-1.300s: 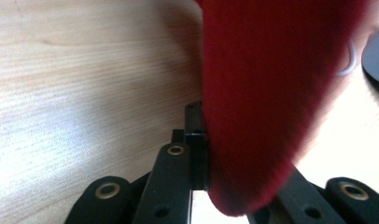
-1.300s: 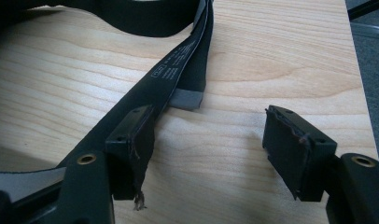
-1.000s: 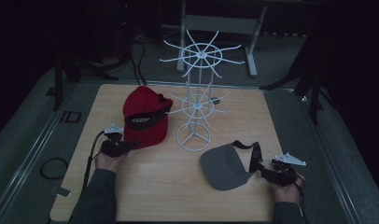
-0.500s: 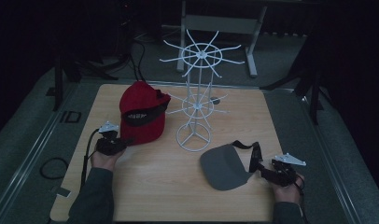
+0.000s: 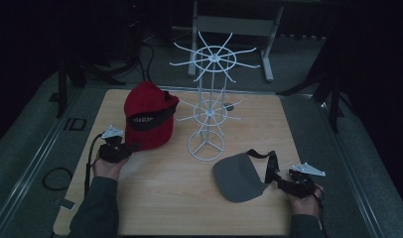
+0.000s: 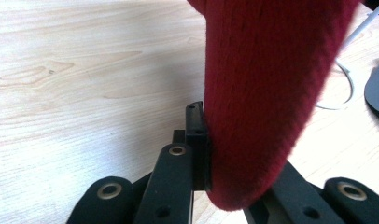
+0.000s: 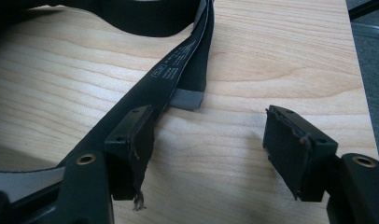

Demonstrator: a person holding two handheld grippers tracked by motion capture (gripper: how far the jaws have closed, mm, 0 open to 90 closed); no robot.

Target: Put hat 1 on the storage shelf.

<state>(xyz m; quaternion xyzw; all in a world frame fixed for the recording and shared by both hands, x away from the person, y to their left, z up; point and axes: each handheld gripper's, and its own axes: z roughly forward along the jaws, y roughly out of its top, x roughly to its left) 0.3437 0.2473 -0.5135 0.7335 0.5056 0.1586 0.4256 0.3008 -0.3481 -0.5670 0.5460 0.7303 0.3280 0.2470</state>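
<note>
1. My left tongs [image 5: 124,148] sit near the left edge of the table [image 5: 155,198], held in my left hand [image 5: 107,166]. They are clamped on the lower edge of the red cap [image 5: 147,121].
2. In the left gripper view the red cap's [image 6: 267,93] fabric runs down between the two black jaws, which pinch it tight. The wood of the table [image 6: 85,70] spreads out to the left of it.
3. In the high view the red cap stands tilted, its dark band facing me, just left of the white wire rack [image 5: 209,109].
4. The white wire rack stands upright near the middle of the table, with a ring base, a small ring of hooks halfway up and a wide ring of hooks at the top.
5. The grey visor [image 5: 236,176] lies flat on the table in front of the rack and to its right, its black strap [image 5: 271,163] looping toward my right hand [image 5: 303,201].
6. My right tongs [image 5: 276,181] rest low at the visor's right side. In the right gripper view the right tongs [image 7: 211,158] stand wide apart, with bare wood between the pads.
7. The black strap [image 7: 178,65] runs along the outside of one jaw there, close against it; whether it touches the pad I cannot tell. Nothing is gripped.
</note>
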